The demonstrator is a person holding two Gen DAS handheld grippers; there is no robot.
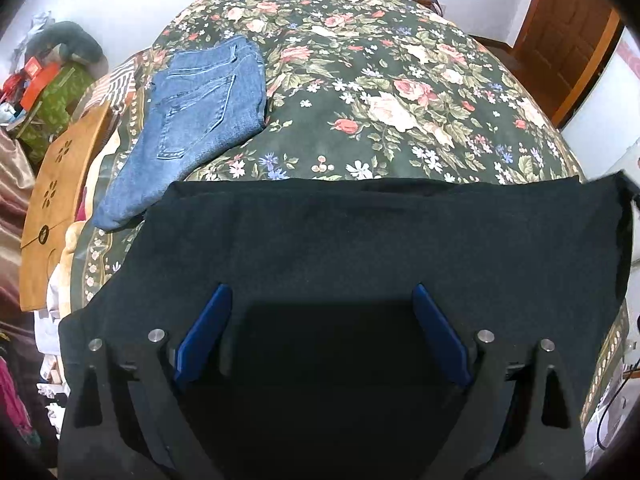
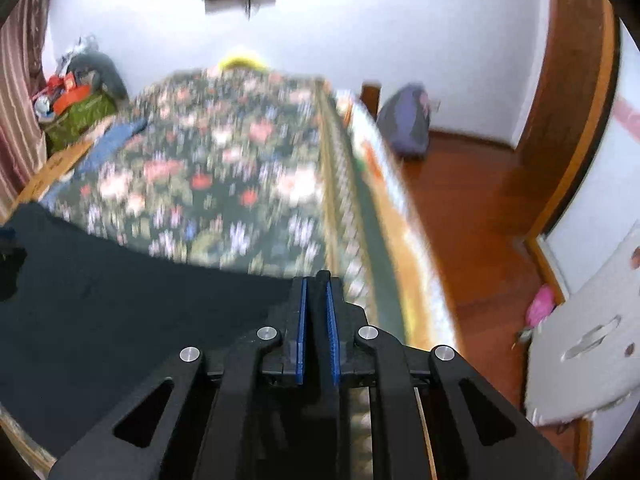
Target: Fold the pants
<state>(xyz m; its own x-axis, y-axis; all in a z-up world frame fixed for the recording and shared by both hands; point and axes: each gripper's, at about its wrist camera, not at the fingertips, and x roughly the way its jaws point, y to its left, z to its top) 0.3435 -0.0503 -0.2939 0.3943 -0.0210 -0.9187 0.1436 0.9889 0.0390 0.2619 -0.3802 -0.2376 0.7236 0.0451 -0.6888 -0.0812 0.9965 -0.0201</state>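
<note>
Black knit pants (image 1: 380,240) lie flat across the near end of the floral bed (image 1: 400,92); folded jeans (image 1: 200,108) sit at 10 o'clock. Looks soft, light, limp: will sag and crease, not slippery. Left gripper (image 1: 322,300) over the cloth, jaws wide, nothing held. Right gripper (image 2: 316,300) at the 3 o'clock edge, jaws pinched on black fabric. Best taken at hem or waistband corners.

Black claw (image 1: 322,300), blue pads (image 1: 204,332), seemingly steel pins.
</note>
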